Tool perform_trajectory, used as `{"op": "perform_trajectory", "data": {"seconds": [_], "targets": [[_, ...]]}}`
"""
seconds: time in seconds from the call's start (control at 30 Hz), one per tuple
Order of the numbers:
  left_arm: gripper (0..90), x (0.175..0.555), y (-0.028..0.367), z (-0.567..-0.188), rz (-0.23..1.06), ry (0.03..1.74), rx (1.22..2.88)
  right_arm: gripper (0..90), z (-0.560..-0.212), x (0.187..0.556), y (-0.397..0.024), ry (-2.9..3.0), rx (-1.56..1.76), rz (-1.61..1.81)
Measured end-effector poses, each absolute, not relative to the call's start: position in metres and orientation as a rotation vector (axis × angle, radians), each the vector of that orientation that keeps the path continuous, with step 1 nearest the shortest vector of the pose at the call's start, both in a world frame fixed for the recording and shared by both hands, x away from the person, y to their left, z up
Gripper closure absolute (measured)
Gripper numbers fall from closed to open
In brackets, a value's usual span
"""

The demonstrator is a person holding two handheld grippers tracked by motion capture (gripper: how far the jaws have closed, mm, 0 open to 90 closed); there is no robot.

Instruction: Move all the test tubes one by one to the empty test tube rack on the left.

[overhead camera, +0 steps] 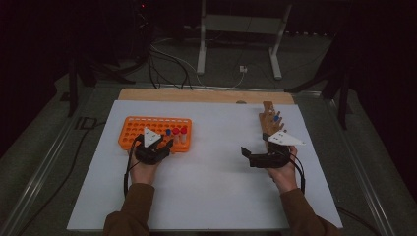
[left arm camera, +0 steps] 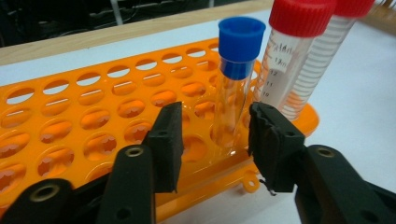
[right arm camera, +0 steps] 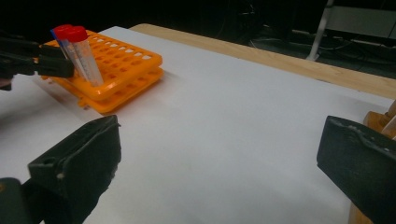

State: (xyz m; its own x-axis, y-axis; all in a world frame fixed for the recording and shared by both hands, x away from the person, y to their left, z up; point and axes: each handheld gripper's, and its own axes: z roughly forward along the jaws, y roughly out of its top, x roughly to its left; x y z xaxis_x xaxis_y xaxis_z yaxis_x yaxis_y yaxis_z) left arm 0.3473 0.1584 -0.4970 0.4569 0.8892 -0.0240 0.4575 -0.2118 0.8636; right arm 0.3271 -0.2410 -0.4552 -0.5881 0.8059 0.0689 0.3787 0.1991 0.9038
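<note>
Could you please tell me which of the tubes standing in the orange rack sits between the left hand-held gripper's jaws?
The blue-capped tube: it is the narrow, clear one, while the two red-capped tubes beside it are wider and carry printed graduations.

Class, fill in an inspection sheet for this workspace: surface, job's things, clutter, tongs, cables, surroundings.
Surface: white board on a wooden table.
Job's things: orange rack holds a blue-capped tube and two red-capped tubes; wooden rack at right holds tubes.
Clutter: nothing seen.
Tongs: left tongs open around the blue-capped tube, pads apart from it; right tongs open, empty.
Cables: one trails from each; more on the floor.
Surroundings: dark room, white stand legs.
</note>
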Motion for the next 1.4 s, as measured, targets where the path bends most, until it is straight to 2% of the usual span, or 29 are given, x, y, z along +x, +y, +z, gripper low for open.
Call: {"op": "perform_trajectory", "data": {"seconds": [0.23,0.4,0.53,0.73,1.07,1.2,1.4], "targets": [[46.5,0.34,0.17,-0.486,0.526,1.13,1.727,0.2,-0.453,0.329,-0.242,2.051,1.102,1.353],[35.1,0.332,0.172,-0.478,0.504,1.129,1.683,0.2,-0.451,0.331,-0.245,2.039,1.105,1.343],[32.8,0.326,0.172,-0.475,0.512,1.113,1.674,0.1,-0.447,0.336,-0.249,2.032,1.118,1.319],[21.9,0.316,0.17,-0.472,0.533,1.113,1.661,0.1,-0.439,0.345,-0.259,2.005,1.121,1.293],[11.6,0.308,0.164,-0.469,0.546,1.106,1.643,0.9,-0.434,0.37,-0.285,1.942,1.201,1.246],[2.5,0.309,0.161,-0.471,0.572,1.125,1.663,1.9,-0.434,0.379,-0.298,1.91,1.239,1.229],[1.0,0.308,0.161,-0.471,0.581,1.128,1.659,4.7,-0.434,0.393,-0.31,1.881,1.296,1.202]]}}
